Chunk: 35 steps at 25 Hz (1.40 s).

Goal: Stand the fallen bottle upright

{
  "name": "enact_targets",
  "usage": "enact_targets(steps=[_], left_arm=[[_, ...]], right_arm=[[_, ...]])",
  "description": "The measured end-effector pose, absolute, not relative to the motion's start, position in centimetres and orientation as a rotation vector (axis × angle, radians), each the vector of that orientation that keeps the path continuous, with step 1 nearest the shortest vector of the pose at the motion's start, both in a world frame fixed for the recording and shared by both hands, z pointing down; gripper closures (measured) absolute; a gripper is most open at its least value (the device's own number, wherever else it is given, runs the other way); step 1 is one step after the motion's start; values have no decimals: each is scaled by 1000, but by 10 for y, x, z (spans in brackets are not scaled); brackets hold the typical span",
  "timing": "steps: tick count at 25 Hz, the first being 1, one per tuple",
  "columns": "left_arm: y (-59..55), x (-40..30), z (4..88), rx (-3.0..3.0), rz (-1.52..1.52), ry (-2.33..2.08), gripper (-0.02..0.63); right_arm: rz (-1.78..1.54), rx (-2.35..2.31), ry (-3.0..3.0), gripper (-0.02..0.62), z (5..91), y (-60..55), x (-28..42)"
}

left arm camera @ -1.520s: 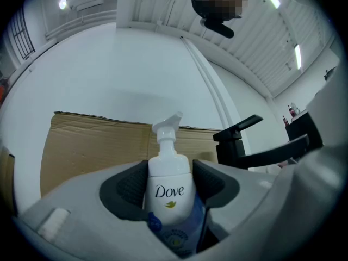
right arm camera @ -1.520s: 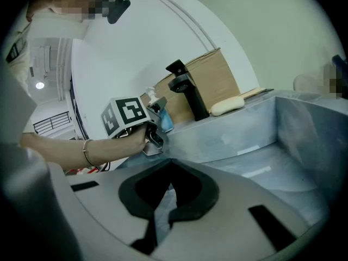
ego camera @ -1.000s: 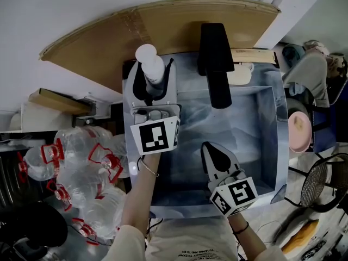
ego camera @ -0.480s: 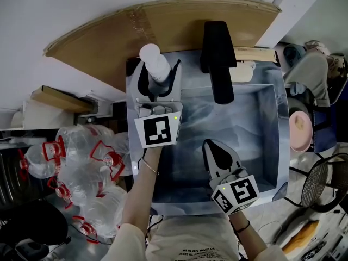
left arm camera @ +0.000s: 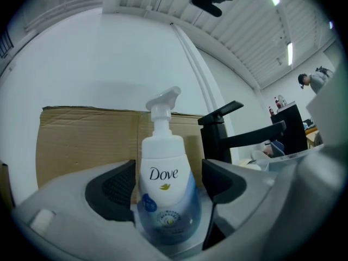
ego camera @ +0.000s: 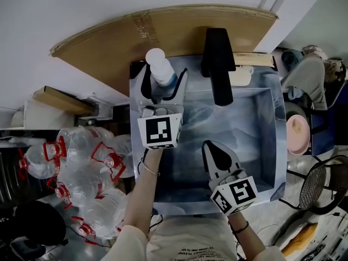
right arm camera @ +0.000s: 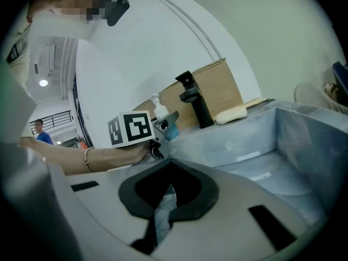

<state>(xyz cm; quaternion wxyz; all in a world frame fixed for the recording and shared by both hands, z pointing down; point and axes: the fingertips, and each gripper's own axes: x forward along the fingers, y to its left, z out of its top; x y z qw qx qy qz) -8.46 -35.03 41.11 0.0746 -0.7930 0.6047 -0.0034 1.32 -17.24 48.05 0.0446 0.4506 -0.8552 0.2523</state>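
**Op 1:** Three views, head first. What's the room?

**Op 2:** I see a steel sink (ego camera: 277,145), a black tap (ego camera: 217,64) and cardboard (ego camera: 163,26) on a white wall. The bottle (ego camera: 160,69) stands upright on the sink's back left corner, between my left tongs (ego camera: 163,80).

**Op 1:** Left gripper view?

**Op 2:** Jaws opening, spread either side of the bottle. There's a gap at the right pad; I can't tell about the left. The bottle's foot is hidden.

**Op 1:** Right gripper view?

**Op 2:** My right tongs (right arm camera: 169,218) are pressed together over the basin.

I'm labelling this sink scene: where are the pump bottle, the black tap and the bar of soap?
pump bottle (left arm camera: 163,173), left gripper view, white front
black tap (ego camera: 221,86), head view, spout
bar of soap (right arm camera: 232,114), right gripper view, middle
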Motion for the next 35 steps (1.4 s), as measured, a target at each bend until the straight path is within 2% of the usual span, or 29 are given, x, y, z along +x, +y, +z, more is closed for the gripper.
enact_targets(steps=[18, 20, 22, 35], left_arm=[[-298, -88, 381, -2447, -72, 1805, 253], [-289, -86, 378, -2458, -98, 1797, 278], [-279, -85, 374, -2459, -125, 1790, 359], [-219, -83, 352, -2498, -186, 1790, 514]], right_arm=[[629, 1402, -2687, 592, 426, -176, 12], [617, 1404, -2690, 592, 420, -175, 13], [599, 1403, -2700, 592, 413, -174, 12], [438, 1431, -2762, 592, 365, -182, 19]])
